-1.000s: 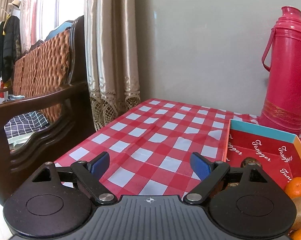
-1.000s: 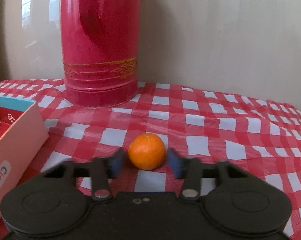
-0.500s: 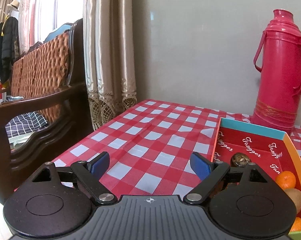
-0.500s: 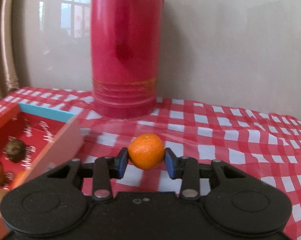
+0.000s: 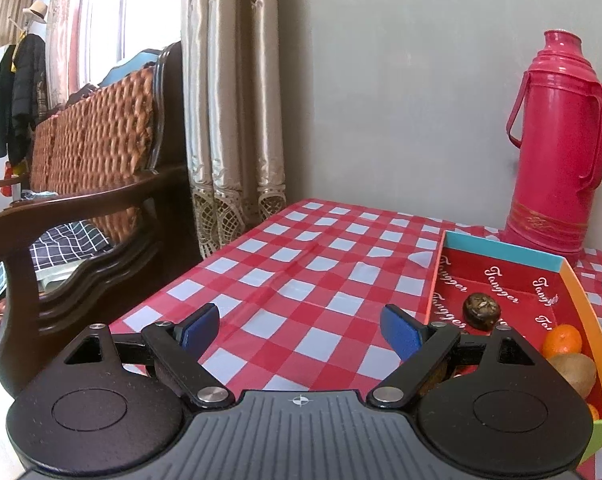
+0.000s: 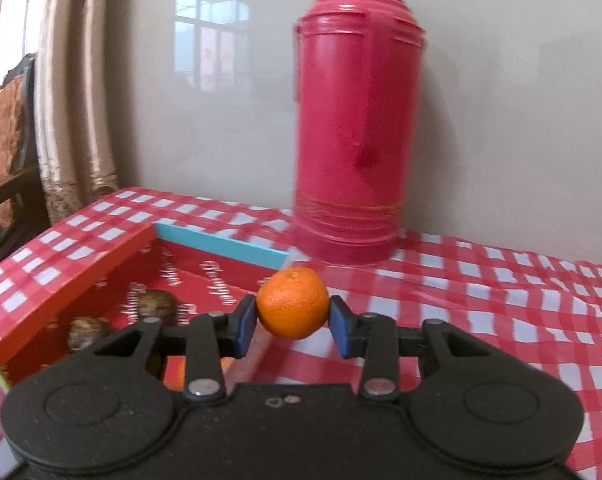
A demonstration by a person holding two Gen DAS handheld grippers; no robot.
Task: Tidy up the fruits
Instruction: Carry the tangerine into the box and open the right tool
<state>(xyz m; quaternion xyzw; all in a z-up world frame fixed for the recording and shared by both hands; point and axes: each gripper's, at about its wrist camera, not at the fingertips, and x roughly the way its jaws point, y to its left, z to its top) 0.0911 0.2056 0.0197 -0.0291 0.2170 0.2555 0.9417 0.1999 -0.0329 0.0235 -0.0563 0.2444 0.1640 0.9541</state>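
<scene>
A table under a red-and-white checked cloth (image 5: 301, 280) stands against a pale wall. On the cloth lies 1 shallow red box (image 5: 505, 296) with a turquoise far wall and orange side walls. Just behind the box's far right corner stands 1 tall pink thermos flask (image 5: 557, 152), upright, near the wall. Left of the box the cloth lies flat; right of the box, in the right wrist view, it is rumpled (image 6: 541, 300).

Checked cloth (image 5: 301, 280) left of the box (image 5: 505, 250) lies bare, open passage. Flask (image 6: 359, 140) stands upright just behind box's far wall, blocking approach from behind; chair (image 5: 81, 216) hems in table's left edge. Box open from above, fruit on its floor.
</scene>
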